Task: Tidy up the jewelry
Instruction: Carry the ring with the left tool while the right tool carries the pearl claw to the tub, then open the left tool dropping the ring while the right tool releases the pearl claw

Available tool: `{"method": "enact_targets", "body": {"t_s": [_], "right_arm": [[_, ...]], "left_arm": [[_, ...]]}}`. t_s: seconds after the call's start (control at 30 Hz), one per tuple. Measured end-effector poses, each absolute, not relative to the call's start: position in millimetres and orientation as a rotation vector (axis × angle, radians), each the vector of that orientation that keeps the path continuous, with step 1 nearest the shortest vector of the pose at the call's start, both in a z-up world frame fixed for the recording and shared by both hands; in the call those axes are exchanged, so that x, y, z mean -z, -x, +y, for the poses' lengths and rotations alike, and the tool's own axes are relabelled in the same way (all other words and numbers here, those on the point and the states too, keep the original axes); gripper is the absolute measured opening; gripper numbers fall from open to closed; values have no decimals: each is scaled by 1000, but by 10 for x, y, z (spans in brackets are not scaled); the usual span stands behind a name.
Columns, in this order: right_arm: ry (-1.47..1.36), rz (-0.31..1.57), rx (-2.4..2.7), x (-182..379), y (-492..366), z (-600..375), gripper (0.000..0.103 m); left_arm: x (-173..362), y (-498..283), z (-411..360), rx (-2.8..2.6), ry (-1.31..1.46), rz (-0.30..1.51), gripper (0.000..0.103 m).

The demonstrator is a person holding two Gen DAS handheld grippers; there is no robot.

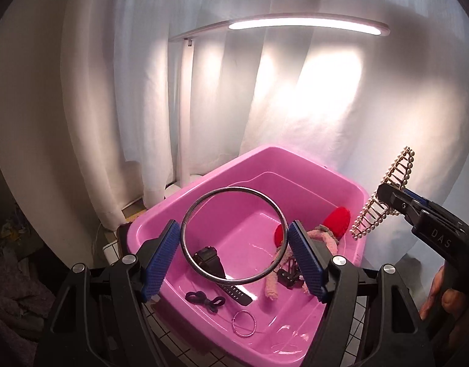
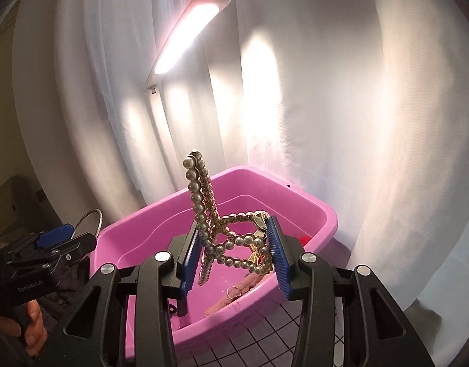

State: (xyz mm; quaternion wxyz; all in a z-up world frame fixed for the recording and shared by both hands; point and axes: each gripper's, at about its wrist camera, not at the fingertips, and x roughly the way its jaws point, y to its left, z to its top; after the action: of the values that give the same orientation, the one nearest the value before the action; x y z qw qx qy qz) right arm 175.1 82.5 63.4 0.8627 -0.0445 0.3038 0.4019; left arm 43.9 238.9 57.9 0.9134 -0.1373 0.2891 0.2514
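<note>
White curtains (image 1: 295,107) hang behind a lit lamp (image 1: 304,24) and a pink tub (image 1: 350,195) on a gridded surface. The left gripper (image 1: 234,249) clamps a large metal ring (image 1: 190,214) between its blue pads — raised over the tub. The right gripper (image 2: 234,252) grips a pearl hair clip (image 2: 200,214) above the tub's near side — a watch (image 1: 210,258), hair ties and a thin bangle (image 1: 243,324) lie inside.

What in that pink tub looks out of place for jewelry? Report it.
A red plush piece and a fuzzy pink strap lie in the pink tub with a black watch; neither reads as jewelry. The left claw holds a metal ring, the right claw a pearl clip.
</note>
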Motion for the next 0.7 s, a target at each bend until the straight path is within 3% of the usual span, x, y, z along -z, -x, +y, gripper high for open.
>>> {"method": "enact_targets", "body": {"t_s": [0.7], "right_arm": [[321,938,-654,194,-2467,1758,41]], "left_arm": [[66,-1148,2975,-436,338,885,71]]}}
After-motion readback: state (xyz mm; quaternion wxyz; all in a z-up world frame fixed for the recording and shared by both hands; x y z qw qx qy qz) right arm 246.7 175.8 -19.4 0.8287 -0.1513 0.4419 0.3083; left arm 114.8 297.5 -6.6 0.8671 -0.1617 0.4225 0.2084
